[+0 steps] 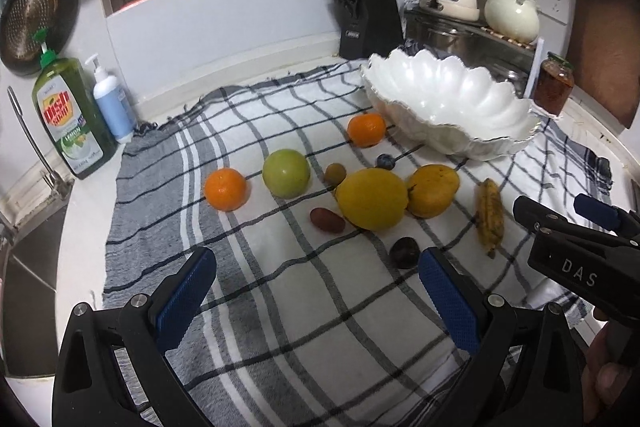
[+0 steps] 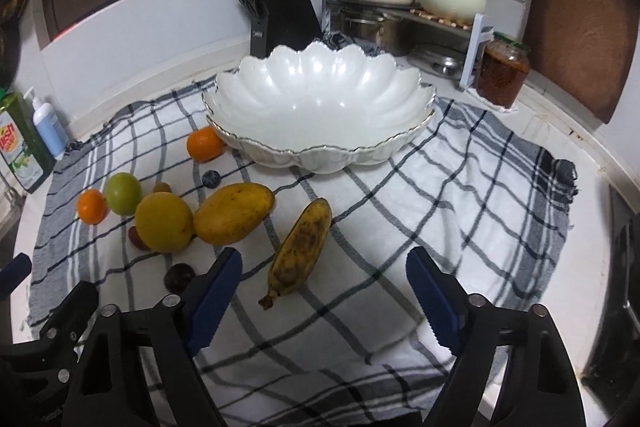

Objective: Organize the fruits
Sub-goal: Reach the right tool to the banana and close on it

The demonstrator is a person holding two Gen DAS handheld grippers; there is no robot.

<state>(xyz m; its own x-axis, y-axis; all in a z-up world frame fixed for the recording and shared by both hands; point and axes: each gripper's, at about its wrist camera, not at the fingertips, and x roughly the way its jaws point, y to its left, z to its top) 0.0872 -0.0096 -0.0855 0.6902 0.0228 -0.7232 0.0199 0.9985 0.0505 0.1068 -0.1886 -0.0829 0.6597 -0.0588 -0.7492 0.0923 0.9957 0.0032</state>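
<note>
Fruits lie scattered on a checked cloth (image 1: 320,307) across the middle of the left wrist view. From left to right there: an orange (image 1: 225,189), a green apple (image 1: 286,173), a big yellow lemon (image 1: 372,199) and a mango (image 1: 432,191) touching it, and a spotted banana (image 1: 490,215) at the right. A second orange (image 1: 366,129) sits higher up, just beside a white scalloped bowl (image 1: 452,107) in the upper right, which holds nothing. Several small dark fruits lie among the larger ones. The left gripper (image 1: 316,299) fills the bottom of the frame with its jaws spread wide and only cloth between them. The right gripper (image 1: 560,215) juts in at the right edge, apart from the banana. A green dish soap bottle (image 1: 72,115) stands at the left.

In the right wrist view the bowl (image 2: 320,107) sits at upper centre, the banana (image 2: 300,251) in the middle, the mango (image 2: 234,213) and lemon (image 2: 164,223) left of it, touching each other. The apple (image 2: 123,193) and the two oranges lie further left. The right gripper (image 2: 324,291) at the bottom is released, jaws apart; the banana's stem end lies near its left finger, not touched. A jar (image 2: 502,73) stands at the upper right.
</note>
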